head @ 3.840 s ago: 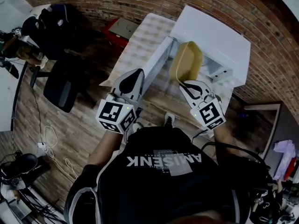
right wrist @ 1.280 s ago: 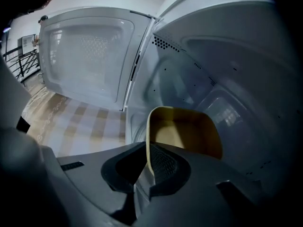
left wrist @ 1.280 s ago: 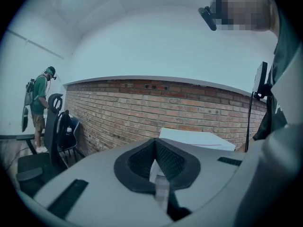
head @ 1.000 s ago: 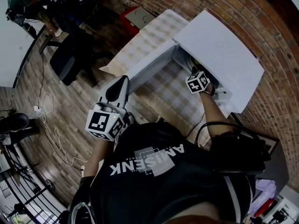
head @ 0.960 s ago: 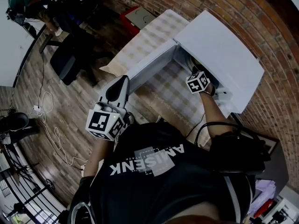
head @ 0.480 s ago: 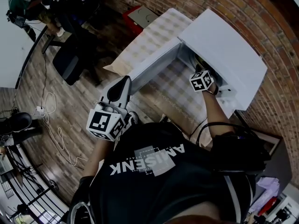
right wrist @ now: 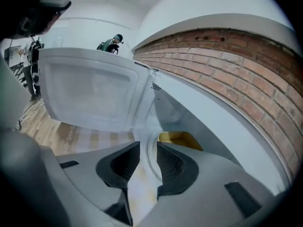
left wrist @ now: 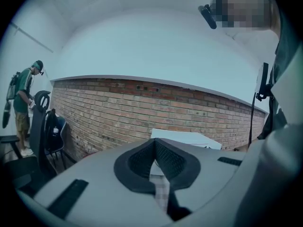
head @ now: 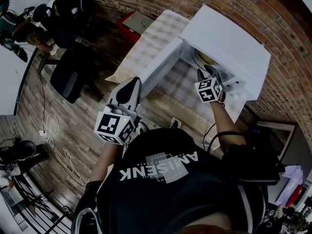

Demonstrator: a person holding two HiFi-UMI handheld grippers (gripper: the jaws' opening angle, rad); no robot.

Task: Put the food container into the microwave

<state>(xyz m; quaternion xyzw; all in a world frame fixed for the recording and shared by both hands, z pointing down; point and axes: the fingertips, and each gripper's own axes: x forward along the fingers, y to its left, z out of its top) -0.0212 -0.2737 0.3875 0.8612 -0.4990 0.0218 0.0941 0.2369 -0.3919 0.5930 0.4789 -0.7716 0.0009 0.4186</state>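
Observation:
The white microwave (head: pixel 226 45) stands on a table with its door (head: pixel 161 67) swung open to the left. The yellow food container (right wrist: pixel 180 137) rests inside on the turntable, free of any grip; the head view shows its yellow edge (head: pixel 207 58) in the cavity. My right gripper (right wrist: pixel 148 150) is open just in front of the container, with nothing between its fingers. It hovers at the microwave's mouth (head: pixel 201 74). Well back from the table, my left gripper (head: pixel 133 82) is shut and empty, pointing at the microwave (left wrist: pixel 187 138).
A checked cloth covers the table (head: pixel 146 48). The open door (right wrist: pixel 90 93) fills the space left of my right gripper. A dark office chair (head: pixel 68 79) and a red box (head: pixel 136 21) stand on the wooden floor to the left. A person (left wrist: pixel 26 108) stands far off.
The right gripper carried the yellow container into the microwave, let it go and has drawn back slightly to the opening. The left gripper stayed shut near the body.

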